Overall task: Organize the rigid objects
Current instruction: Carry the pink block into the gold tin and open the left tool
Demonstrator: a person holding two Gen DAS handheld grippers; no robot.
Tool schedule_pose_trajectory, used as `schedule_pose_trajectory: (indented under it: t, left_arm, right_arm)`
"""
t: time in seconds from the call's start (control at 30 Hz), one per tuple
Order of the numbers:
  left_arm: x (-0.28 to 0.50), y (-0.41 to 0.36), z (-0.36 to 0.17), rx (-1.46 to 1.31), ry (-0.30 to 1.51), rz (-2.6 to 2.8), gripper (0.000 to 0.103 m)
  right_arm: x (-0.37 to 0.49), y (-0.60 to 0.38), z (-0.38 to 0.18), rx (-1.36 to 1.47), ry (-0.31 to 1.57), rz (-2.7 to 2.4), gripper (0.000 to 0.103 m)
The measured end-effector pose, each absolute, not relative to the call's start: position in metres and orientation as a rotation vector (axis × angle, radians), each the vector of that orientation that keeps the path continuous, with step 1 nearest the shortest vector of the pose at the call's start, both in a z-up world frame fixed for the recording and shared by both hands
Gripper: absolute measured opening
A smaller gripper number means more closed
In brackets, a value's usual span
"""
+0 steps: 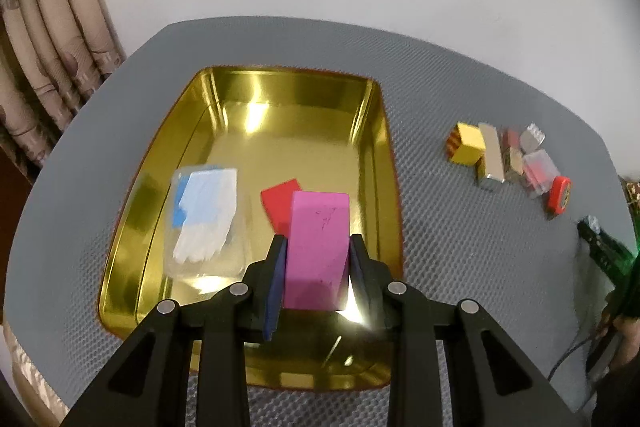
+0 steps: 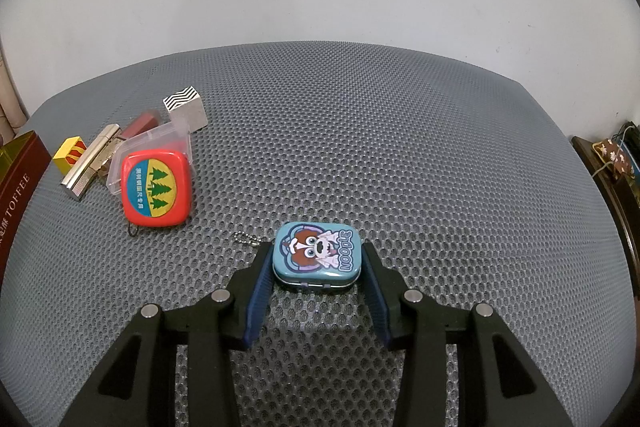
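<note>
Pink block [image 1: 318, 247] sits clamped in left jaws above gold tin [image 1: 224, 99]; right jaws grip blue tin [image 2: 318, 253].

Left gripper [image 1: 318, 241]: jaws closed against both sides of a pink rectangular block [image 1: 317, 247], held above the near right part of a gold metal tray [image 1: 372, 131]. Inside the tray: clear plastic packet with blue-and-white contents [image 1: 206, 219], left of the block; flat red square piece [image 1: 280, 205], partly behind it. Right of the tray, on the grey mesh table [image 1: 460, 247]: cluster of small boxes [image 1: 504, 157].
</note>
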State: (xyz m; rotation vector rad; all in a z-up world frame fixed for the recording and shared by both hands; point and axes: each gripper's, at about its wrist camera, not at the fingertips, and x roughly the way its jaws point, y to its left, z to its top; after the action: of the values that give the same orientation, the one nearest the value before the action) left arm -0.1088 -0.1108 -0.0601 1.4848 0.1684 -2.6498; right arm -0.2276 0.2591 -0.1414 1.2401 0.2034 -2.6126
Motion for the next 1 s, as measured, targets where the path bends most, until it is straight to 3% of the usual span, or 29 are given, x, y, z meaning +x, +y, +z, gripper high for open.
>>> schedule_pose_trajectory:
  t: [1.0]
  left_arm:
    - [-0.101, -0.127, -0.082, 1.532, 0.168, -2.570, 0.028]
  right_arm:
    - [-0.231, 0.258, -0.143, 1.241, 0.207, -2.615, 0.044]
